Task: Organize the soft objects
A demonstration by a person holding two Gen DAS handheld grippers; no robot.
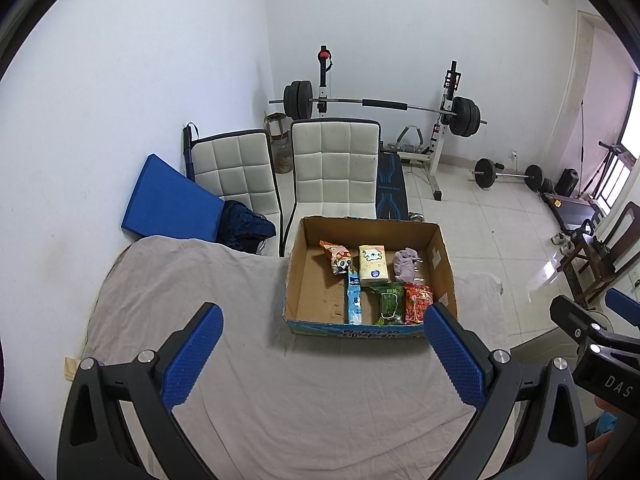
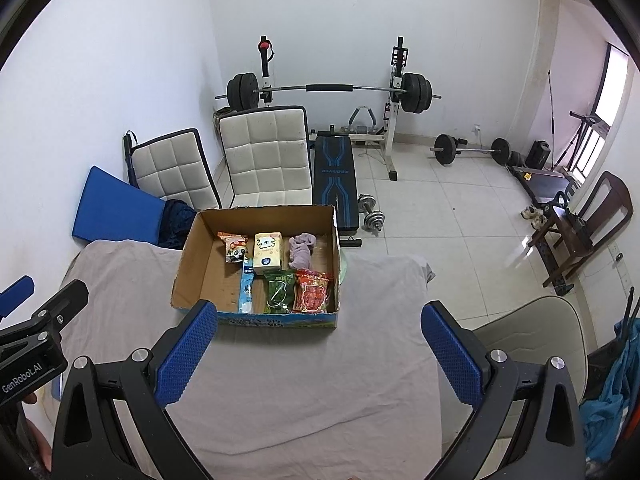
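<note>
Grippers wait by the full box

Left gripper (image 1: pixel 322 356) and right gripper (image 2: pixel 318 354) are both spread wide and hold nothing, back from the cardboard box (image 2: pixel 192 248) on the table. Inside the box, left to right: panda snack bag (image 2: pixel 234 249), tissue pack (image 2: pixel 269 251), purple cloth (image 2: pixel 302 250), probably tidied together.

"DAS" in pale capitals on the black body of the right tongs (image 1: pixel 608 364), right edge of the left wrist view. "GenRobot.AI" in white on the black body of the left tongs (image 2: pixel 28 364), lower left of the right wrist view. Lettering across the dark weight bench pad (image 2: pixel 334 168), upper centre of that view, too small to read. Print on the packets in the cardboard box (image 2: pixel 192 248) and on its blue front panel illegible.
</note>
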